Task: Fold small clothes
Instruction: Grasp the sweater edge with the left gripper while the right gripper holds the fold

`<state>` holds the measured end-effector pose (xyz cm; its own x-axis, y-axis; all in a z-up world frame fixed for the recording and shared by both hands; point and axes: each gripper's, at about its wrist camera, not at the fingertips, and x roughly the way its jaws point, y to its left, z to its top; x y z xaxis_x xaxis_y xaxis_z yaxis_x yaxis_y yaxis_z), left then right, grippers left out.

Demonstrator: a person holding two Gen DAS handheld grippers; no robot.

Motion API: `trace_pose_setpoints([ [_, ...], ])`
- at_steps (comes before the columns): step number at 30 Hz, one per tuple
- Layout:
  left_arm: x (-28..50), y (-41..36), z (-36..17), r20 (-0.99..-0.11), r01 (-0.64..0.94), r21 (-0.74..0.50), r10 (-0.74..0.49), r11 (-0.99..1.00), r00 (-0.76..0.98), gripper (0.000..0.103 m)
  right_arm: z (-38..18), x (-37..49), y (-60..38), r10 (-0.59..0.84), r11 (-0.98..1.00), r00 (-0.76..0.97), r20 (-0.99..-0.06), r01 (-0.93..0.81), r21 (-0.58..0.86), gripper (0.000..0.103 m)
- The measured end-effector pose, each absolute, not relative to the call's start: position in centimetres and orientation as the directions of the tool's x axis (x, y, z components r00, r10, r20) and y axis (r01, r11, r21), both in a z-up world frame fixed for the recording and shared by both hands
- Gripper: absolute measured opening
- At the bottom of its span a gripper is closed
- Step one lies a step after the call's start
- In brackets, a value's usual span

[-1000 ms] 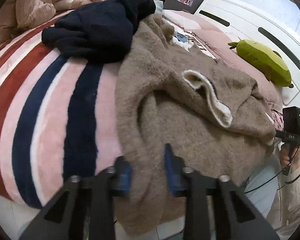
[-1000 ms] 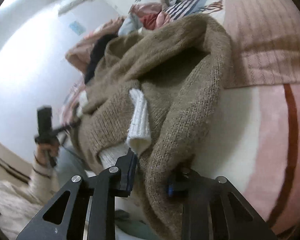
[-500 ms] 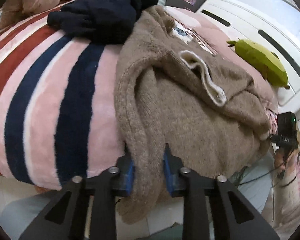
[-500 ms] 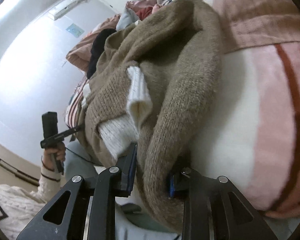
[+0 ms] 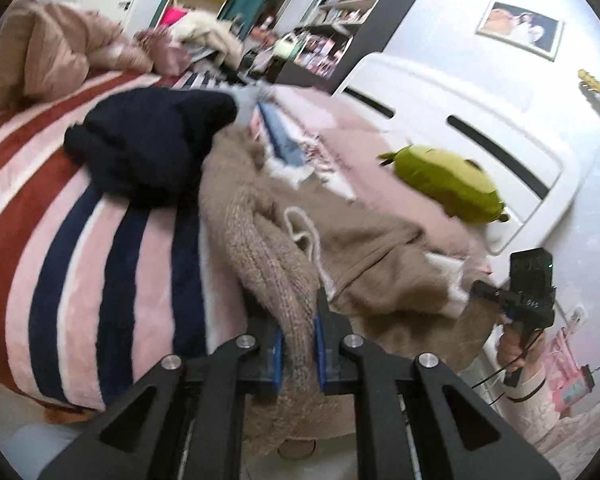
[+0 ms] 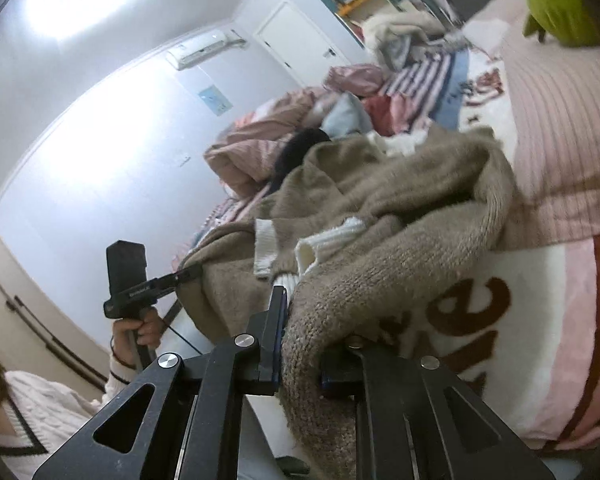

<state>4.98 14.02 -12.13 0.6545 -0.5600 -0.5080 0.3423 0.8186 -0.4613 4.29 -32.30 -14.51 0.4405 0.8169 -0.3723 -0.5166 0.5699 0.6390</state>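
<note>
A bed (image 5: 72, 240) under a striped blanket is filling the room, its white headboard (image 5: 480, 136) standing far beyond the fingers. The brown sweater (image 5: 364, 248) is lying bunched on the blanket and spilling over the near edge. The left gripper (image 5: 298, 344) is pinching a thick knit fold, which is running up and away between its nearly closed fingers. The right gripper (image 6: 300, 356) is clamping another bunched edge of the sweater (image 6: 400, 208), with white cuffs (image 6: 266, 246) showing just ahead. A navy garment (image 5: 148, 144) is lying ahead-left of the left fingers, a green plush (image 5: 448, 184) ahead-right.
</note>
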Motion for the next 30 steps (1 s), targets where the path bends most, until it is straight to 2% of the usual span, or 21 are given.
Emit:
trace_pose_setpoints([
  [4,3.4,14.0,-10.3,-0.466,0.379,-0.464,-0.584,0.801,0.664,0.009,-13.0,2.8,-32.2,0.828,0.546,0.464,-0.314,-0.541,0.640,0.006],
  [8,2.2,15.2,-8.4,-0.418,0.390,-0.470,-0.589,0.792,0.692,0.007,-11.4,2.5,-32.0,0.815,0.562,0.493,-0.305,-0.543,0.624,0.006],
  [16,11.5,15.2,-7.3,-0.473,0.343,-0.357,-0.485,0.869,0.736,0.006,-8.1,10.1,-32.4,0.728,0.667,0.580,-0.367,-0.473,0.575,0.006],
  [21,20.8,15.6,-9.4,-0.558,0.255,-0.308,-0.392,0.916,0.731,0.006,-8.7,19.1,-33.3,0.592,0.789,0.620,-0.514,-0.318,0.526,0.005],
  [23,24.5,16.0,-11.0,-0.616,0.204,-0.255,-0.321,0.945,0.720,0.006,-10.4,22.5,-33.7,0.550,0.817,0.602,-0.578,-0.245,0.522,0.006],
  [26,28.3,16.6,-13.7,-0.686,0.149,-0.210,-0.254,0.966,0.682,0.006,-13.8,26.4,-33.5,0.439,0.891,0.565,-0.699,-0.169,0.422,0.006],
  [30,29.9,17.7,-15.6,-0.697,0.140,-0.247,-0.276,0.959,0.662,0.009,-18.8,29.0,-33.6,0.400,0.912,0.475,-0.784,-0.119,0.394,0.006],
])
